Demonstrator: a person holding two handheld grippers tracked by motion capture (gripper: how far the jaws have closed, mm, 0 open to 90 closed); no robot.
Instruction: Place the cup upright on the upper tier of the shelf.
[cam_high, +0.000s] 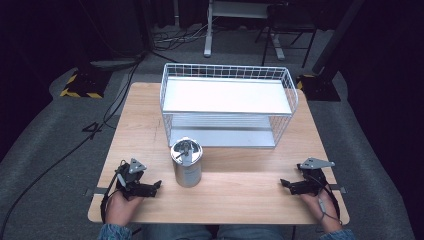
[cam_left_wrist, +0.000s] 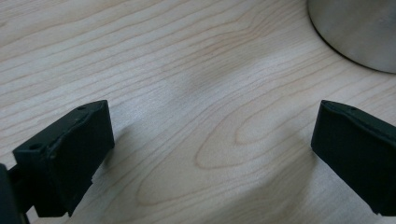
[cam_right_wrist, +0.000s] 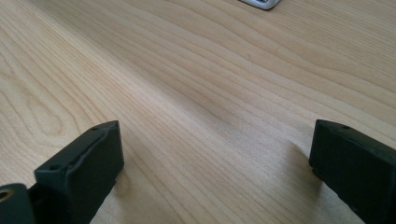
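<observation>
A shiny metal canister (cam_high: 187, 162) with a knobbed lid stands upright on the wooden table (cam_high: 235, 192), just in front of a white wire two-level rack (cam_high: 227, 105). My left gripper (cam_high: 156, 187) rests low near the front left, a short way left of the canister, jaws wide apart over bare wood. The canister's base (cam_left_wrist: 359, 32) sits at the top right of the left gripper view, ahead of my left gripper (cam_left_wrist: 212, 140). My right gripper (cam_high: 284, 184) lies near the front right, open, pointing inward; in its own view my right gripper (cam_right_wrist: 217, 158) holds nothing.
The rack takes up the far half of the table; its foot (cam_right_wrist: 261, 3) peeks in at the top of the right gripper view. Bare wood lies between the two grippers. Cables and stands (cam_high: 207, 30) sit on the floor beyond.
</observation>
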